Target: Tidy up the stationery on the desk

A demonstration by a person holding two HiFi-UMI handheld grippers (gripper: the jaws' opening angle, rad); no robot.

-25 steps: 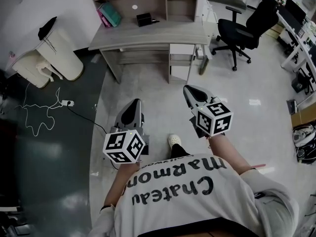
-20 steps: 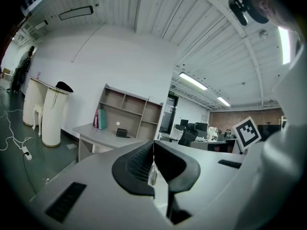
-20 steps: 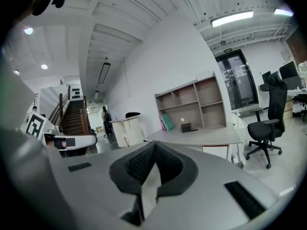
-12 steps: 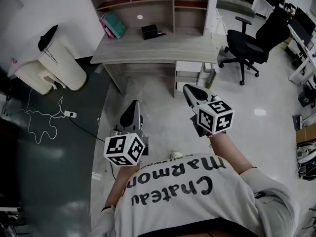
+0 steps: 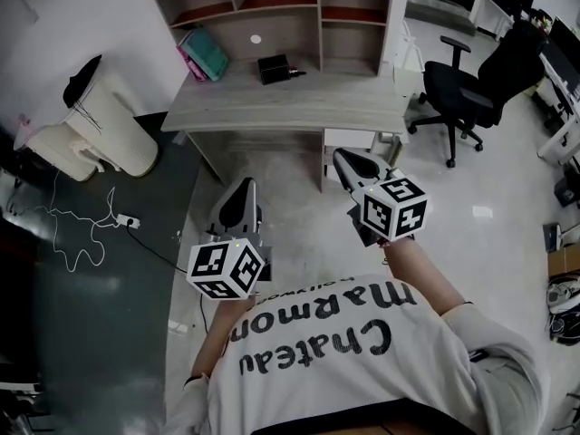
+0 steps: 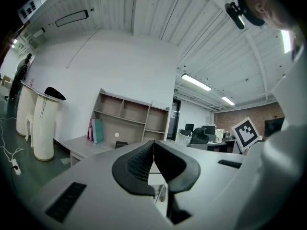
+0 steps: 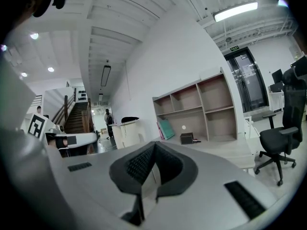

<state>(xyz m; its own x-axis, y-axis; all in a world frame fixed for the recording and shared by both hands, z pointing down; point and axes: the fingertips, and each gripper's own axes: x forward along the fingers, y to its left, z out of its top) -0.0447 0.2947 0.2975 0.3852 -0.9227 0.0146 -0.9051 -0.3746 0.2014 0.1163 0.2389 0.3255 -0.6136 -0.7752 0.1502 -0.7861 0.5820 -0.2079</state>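
A grey wooden desk (image 5: 290, 105) with a shelf unit (image 5: 272, 7) stands ahead across the floor. On it rest a small black box (image 5: 274, 66) and teal and pink books (image 5: 201, 54) leaning at its left end. My left gripper (image 5: 243, 188) is held level, jaws shut with nothing in them, short of the desk. My right gripper (image 5: 343, 158) is also shut and empty, its tip near the desk's front edge in the head view. The left gripper view shows its closed tips (image 6: 153, 143) and the books (image 6: 95, 130) beyond. The right gripper view shows closed tips (image 7: 154, 145) and the box (image 7: 186, 138).
A black office chair (image 5: 476, 93) stands right of the desk. A tall white bin (image 5: 109, 116) with a dark item on top is at the left, with a loose cable (image 5: 72, 225) on the dark floor. A person (image 7: 108, 119) stands far off.
Both grippers have travelled forward toward the desk, which now sits nearer and lower in the head view. Their jaws stayed shut.
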